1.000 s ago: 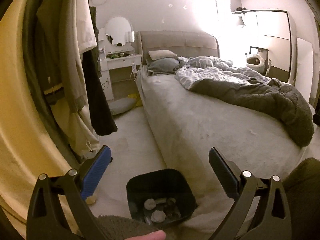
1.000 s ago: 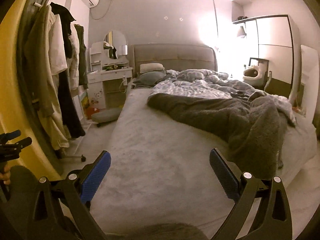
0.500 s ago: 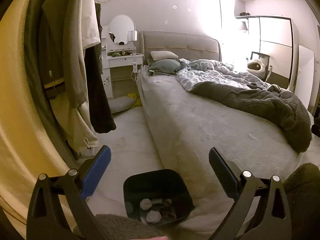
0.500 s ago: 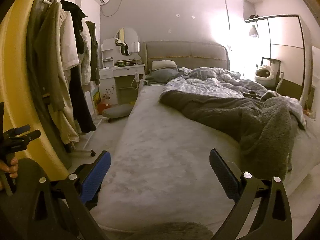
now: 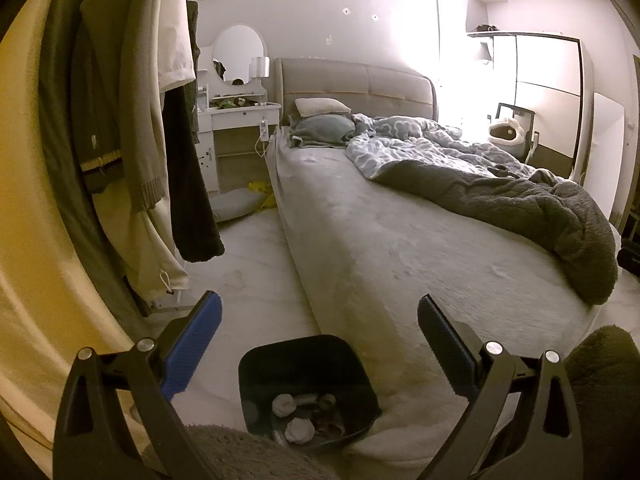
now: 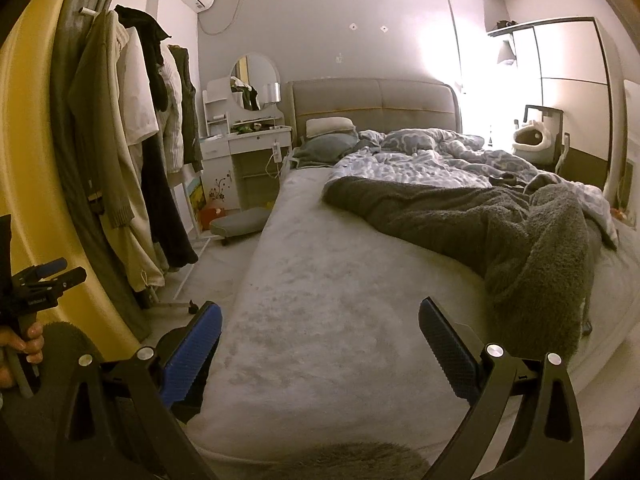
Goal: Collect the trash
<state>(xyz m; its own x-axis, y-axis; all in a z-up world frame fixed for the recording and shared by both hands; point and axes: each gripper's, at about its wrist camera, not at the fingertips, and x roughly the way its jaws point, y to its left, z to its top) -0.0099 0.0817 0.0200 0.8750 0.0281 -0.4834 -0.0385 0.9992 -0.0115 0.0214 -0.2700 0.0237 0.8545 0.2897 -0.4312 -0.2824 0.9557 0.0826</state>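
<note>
A black trash bin (image 5: 308, 360) stands on the floor against the foot corner of the bed, low in the left wrist view. Crumpled paper balls (image 5: 298, 429) and other scraps lie in its bottom. My left gripper (image 5: 318, 318) hangs open above the bin, with nothing between its blue pads (image 5: 192, 344). In the right wrist view my right gripper (image 6: 320, 322) is open and empty over the foot of the bed (image 6: 320, 300). The left gripper (image 6: 46, 274) also shows at that view's left edge, held by a hand (image 6: 20, 344). Only the bin's dark edge (image 6: 172, 338) peeks out behind the right gripper's left finger.
A grey blanket (image 6: 520, 232) and a patterned duvet (image 6: 420, 160) are bunched on the bed's right side. Clothes (image 5: 140, 140) hang on a wheeled rack at the left. A white dressing table (image 6: 248, 144) and a floor cushion (image 6: 240, 220) stand beyond it. A narrow strip of floor (image 5: 248, 280) runs between rack and bed.
Both views have shifted a little: the bin sits slightly further left and lower in the left wrist view, and the right wrist view has turned to show more of the rack. Both grippers stay open.
</note>
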